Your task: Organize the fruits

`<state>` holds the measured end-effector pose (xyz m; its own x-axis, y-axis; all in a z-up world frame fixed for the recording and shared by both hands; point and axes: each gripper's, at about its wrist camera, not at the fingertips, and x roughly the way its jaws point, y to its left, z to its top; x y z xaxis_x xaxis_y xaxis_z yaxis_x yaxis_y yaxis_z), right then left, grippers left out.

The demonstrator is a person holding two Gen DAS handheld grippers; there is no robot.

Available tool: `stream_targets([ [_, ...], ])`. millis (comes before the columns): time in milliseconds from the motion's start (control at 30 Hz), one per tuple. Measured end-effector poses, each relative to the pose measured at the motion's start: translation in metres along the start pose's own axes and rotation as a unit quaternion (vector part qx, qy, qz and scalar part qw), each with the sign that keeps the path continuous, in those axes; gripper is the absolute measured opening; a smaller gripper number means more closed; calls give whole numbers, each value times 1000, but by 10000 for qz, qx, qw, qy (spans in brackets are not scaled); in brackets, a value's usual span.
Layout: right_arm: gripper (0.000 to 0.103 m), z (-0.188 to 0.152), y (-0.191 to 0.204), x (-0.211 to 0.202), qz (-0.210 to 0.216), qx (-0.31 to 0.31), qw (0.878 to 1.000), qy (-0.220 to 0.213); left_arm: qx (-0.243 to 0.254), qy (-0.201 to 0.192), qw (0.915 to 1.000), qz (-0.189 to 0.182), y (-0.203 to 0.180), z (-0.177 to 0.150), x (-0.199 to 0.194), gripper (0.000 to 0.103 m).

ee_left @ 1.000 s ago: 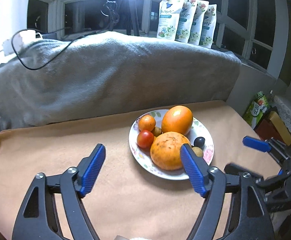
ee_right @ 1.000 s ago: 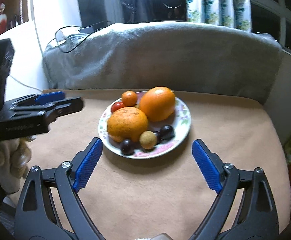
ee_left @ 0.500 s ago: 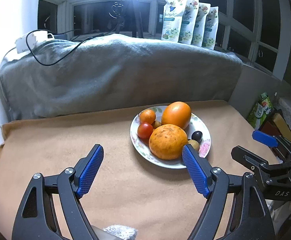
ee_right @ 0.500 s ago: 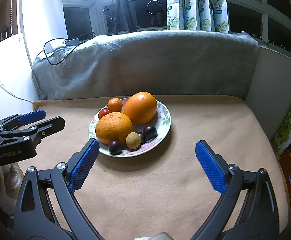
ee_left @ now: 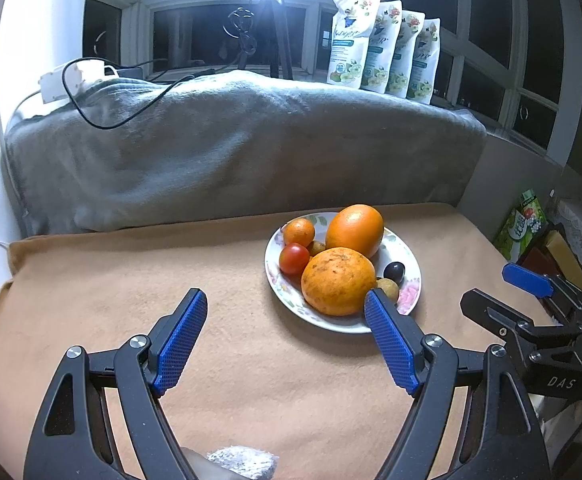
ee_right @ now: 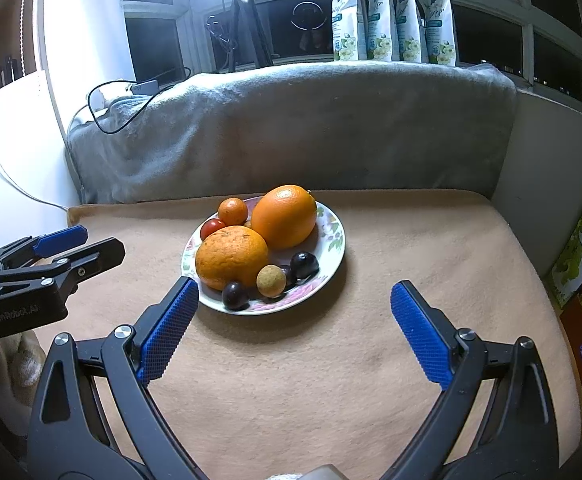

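Fruits sit piled on a floral plate (ee_right: 337, 240) toward the far middle of the tan-covered tabletop (ee_right: 331, 380): a rough-skinned orange (ee_right: 231, 256) near the front, a smooth orange (ee_right: 284, 216) behind it, a small tangerine (ee_right: 233, 211), a cherry tomato (ee_right: 211, 227), two dark grapes (ee_right: 304, 265) and a longan (ee_right: 271, 280). The left gripper (ee_left: 285, 342) and right gripper (ee_right: 294, 328) both hover over the cloth just short of the plate, fingers spread apart and holding nothing. A gray blanket (ee_right: 311, 128) rises behind.
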<state>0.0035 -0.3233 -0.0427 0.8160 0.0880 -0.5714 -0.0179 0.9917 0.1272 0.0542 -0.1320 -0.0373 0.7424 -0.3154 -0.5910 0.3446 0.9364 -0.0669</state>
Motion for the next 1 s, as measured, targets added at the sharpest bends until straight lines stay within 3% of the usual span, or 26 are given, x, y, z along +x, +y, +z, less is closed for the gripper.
stream_targets([
  [1000,99,-4,-5,4,-40,123,9999,76,50,-123,9999,108,-3,-3,-6,81],
])
